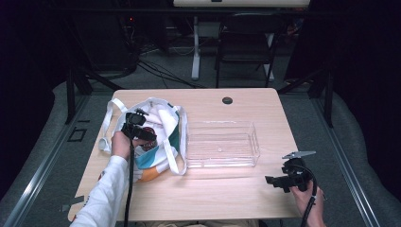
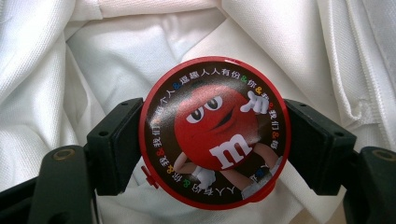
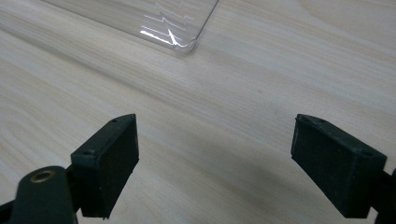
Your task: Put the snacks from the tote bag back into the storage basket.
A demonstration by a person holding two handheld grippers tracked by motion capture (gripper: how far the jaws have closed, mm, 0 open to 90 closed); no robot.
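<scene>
Dark room with grey floor; a folding chair (image 1: pixel 246 40) and a white table leg (image 1: pixel 196 47) stand beyond the far edge of the light wood bench (image 1: pixel 213 198). On the bench, left of centre, lies a white tote bag (image 1: pixel 163 120) with teal and orange patches and loose white straps. Just right of the bag, apparently touching it, sits a clear plastic tray (image 1: pixel 222 143), rectangular, nothing visible inside. A small dark round grommet (image 1: pixel 227 100) is set into the bench near its far edge. Left gripper (image 1: pixel 142 135) sits over the mouth of the bag, held by the left hand (image 1: pixel 120 144) in a white sleeve. In the left gripper view its jaws pinch a round red-rimmed M&M's candy container (image 2: pixel 215 140) by its two sides; the lid shows the red M&M character on a dark ground ringed with Chinese text, and a small red tab sticks out at the lower left rim. White bag fabric (image 2: pixel 116 51) lies all around behind the container. Right gripper (image 1: pixel 283 180) hovers at the near right of the bench, held by the right hand (image 1: pixel 309 198), well apart from the bag and near the tray's near right corner. In the right gripper view its jaws are spread wide with bare bench between them; the tray's rounded corner (image 3: pixel 184 44) lies ahead.
</scene>
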